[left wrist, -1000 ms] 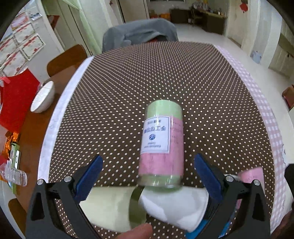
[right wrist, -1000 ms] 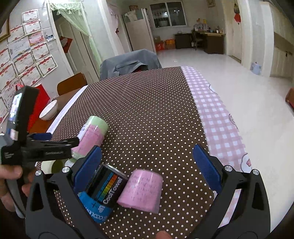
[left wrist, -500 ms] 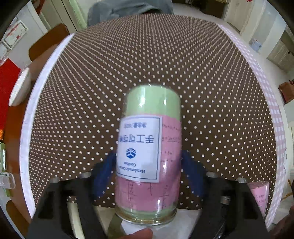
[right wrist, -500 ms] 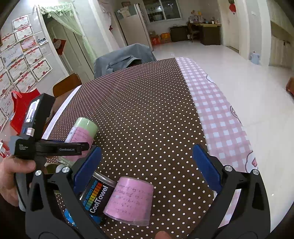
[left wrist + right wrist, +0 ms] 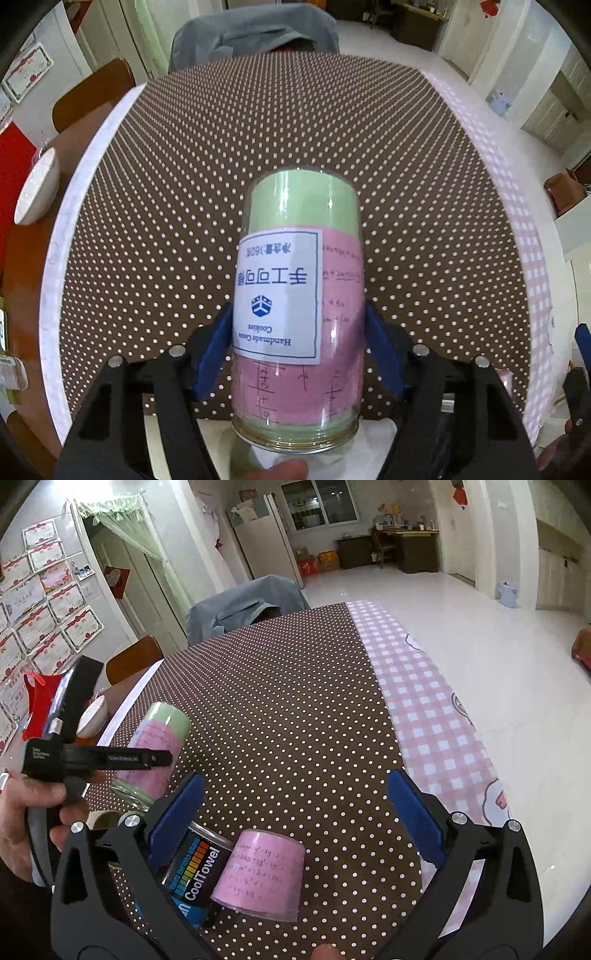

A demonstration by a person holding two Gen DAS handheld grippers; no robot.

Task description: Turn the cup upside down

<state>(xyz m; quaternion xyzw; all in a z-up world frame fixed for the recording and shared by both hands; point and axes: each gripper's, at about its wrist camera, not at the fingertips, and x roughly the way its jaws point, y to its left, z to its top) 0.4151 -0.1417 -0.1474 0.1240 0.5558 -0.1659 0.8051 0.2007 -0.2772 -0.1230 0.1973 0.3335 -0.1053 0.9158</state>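
A tall clear glass cup (image 5: 299, 295) with green and pink paper and a white label inside is held off the brown dotted tablecloth (image 5: 221, 147), its closed end pointing away and its open rim toward the camera. My left gripper (image 5: 299, 347) is shut on it, one blue pad on each side. The cup also shows in the right wrist view (image 5: 155, 746), tilted, with the left gripper around it. My right gripper (image 5: 295, 816) is open and empty above a pink cup (image 5: 262, 875) that stands upside down on the cloth.
A dark CoolTowel can (image 5: 195, 871) lies beside the pink cup. A white cloth and a pale lid (image 5: 177, 443) lie under the held cup. A white bowl (image 5: 37, 192) sits at the table's left edge. A grey-draped chair (image 5: 255, 33) stands at the far end.
My left gripper closed on the glass cup and lifted it off the cloth, tilting it. The right gripper stayed open over the pink cup and the can.
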